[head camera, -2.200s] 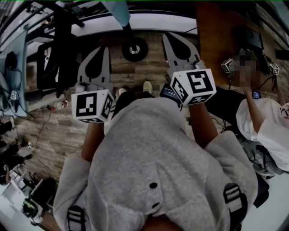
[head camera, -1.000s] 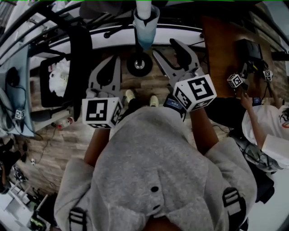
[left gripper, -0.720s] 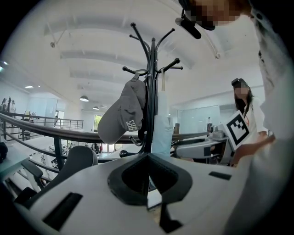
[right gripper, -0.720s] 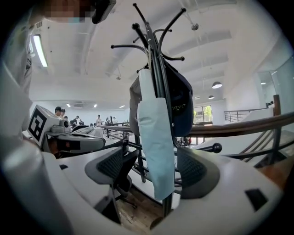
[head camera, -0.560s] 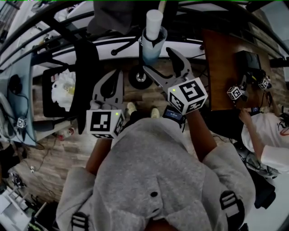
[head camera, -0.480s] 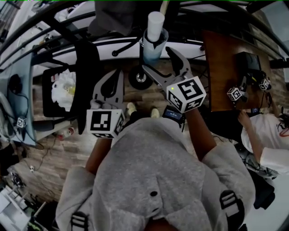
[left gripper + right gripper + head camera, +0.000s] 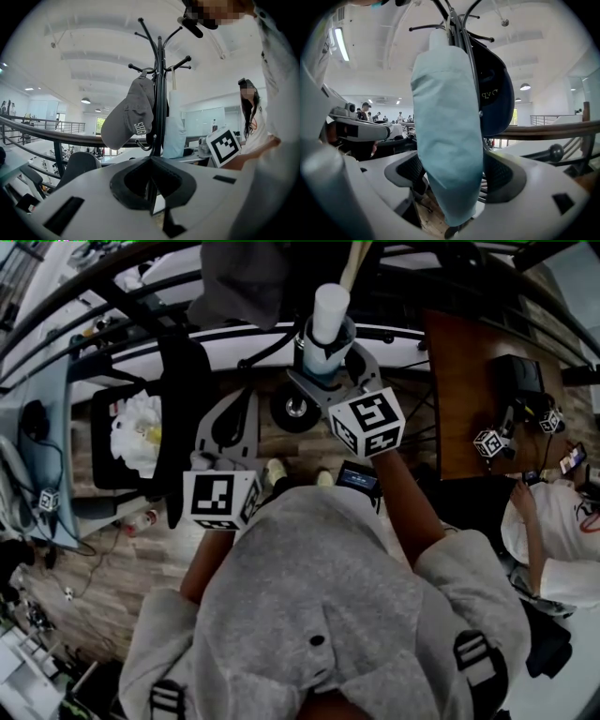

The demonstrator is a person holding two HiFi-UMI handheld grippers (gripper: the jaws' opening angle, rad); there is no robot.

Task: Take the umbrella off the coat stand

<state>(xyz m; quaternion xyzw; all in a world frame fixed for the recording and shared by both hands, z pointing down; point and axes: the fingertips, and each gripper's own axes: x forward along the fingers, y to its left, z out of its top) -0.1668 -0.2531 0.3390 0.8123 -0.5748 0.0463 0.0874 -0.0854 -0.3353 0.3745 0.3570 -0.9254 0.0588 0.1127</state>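
Right gripper view: my right gripper (image 7: 454, 182) has its jaws spread wide, and the folded pale-blue umbrella (image 7: 447, 131) hangs straight down between the pads (image 7: 410, 170). The cloth fills nearly the whole gap. I cannot tell whether it brushes either pad, and I see no squeeze in it. There is hardly any room to either side. Just behind the umbrella's right edge sits a dark cap (image 7: 497, 93), close against the coat stand (image 7: 465, 33), so that side is crowded. The umbrella's lower tip drops out of sight behind my own gripper body. Its loop runs up towards the hooks, but the top of the frame cuts those hooks off.

My left gripper (image 7: 152, 187) has its jaws together with nothing in them. It is held back from the stand, level with a grey cap (image 7: 131, 117) hanging on the near side. Past the pole, only a strip of the umbrella shows.

From the head view, the stand's round base (image 7: 295, 409) sits on wooden floor (image 7: 141, 549) just ahead of my feet. A black chair (image 7: 173, 418) stands to the left and a brown desk (image 7: 469, 381) to the right. A person in white (image 7: 553, 521) sits well clear at the right edge, partly cut off.
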